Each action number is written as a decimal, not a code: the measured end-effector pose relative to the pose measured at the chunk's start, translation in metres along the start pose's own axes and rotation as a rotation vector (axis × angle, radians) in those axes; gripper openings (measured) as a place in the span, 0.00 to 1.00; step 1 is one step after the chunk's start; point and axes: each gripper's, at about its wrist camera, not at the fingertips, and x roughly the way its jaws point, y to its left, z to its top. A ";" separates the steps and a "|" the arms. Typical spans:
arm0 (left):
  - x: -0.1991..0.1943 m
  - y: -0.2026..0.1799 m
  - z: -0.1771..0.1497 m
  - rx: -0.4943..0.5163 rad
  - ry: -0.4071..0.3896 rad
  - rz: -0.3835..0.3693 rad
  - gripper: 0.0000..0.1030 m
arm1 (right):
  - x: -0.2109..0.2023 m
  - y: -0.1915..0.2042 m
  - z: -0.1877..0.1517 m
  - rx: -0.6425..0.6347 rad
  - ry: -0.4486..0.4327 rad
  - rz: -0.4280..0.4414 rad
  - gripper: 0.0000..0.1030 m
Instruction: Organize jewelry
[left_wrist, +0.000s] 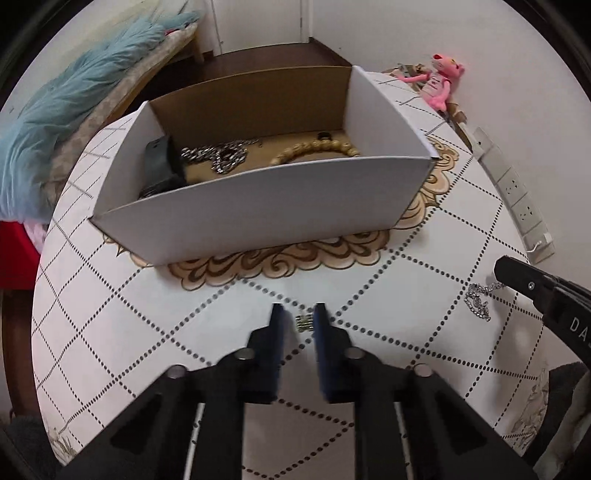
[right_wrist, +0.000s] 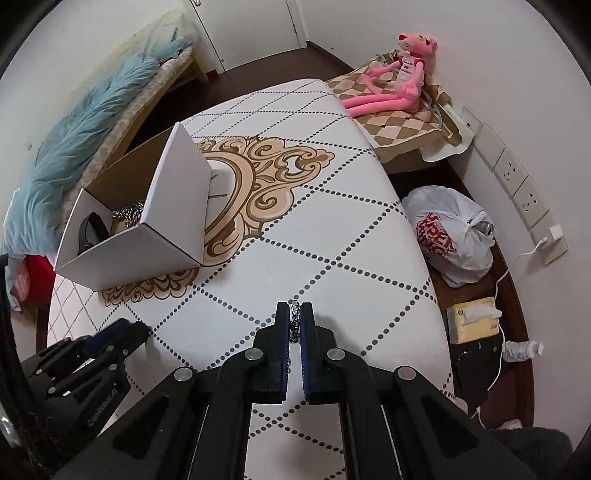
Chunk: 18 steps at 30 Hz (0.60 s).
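Left gripper (left_wrist: 298, 319): jaws drawn in around a small gold ring (left_wrist: 303, 322) lying on the table (left_wrist: 147, 332). A sliver of gap shows beside the ring, so a firm pinch cannot be confirmed.

Right gripper (right_wrist: 294, 319): clamped on a silver chain (right_wrist: 294, 314), the pads nearly meeting. In the left wrist view the chain's loose end (left_wrist: 478, 301) trails on the tabletop.

Box (left_wrist: 258, 206): white card, open top, just beyond both grippers. Holds a silver chain necklace (left_wrist: 221, 157), a bead bracelet (left_wrist: 317, 149) and a dark case (left_wrist: 162, 166).

Handling note: check that the ring is truly seated before lifting. Raise each piece straight up. Clear the near wall fully so the dangling chain does not snag. Release low over bare floor, apart from the pieces already there.
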 end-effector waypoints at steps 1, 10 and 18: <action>0.000 -0.001 0.000 0.004 -0.002 -0.001 0.08 | -0.002 0.000 0.000 0.002 -0.003 0.002 0.05; -0.031 0.012 0.005 -0.037 -0.044 -0.073 0.06 | -0.037 0.013 0.012 0.016 -0.062 0.087 0.05; -0.091 0.041 0.035 -0.061 -0.127 -0.159 0.06 | -0.098 0.029 0.044 0.025 -0.152 0.219 0.05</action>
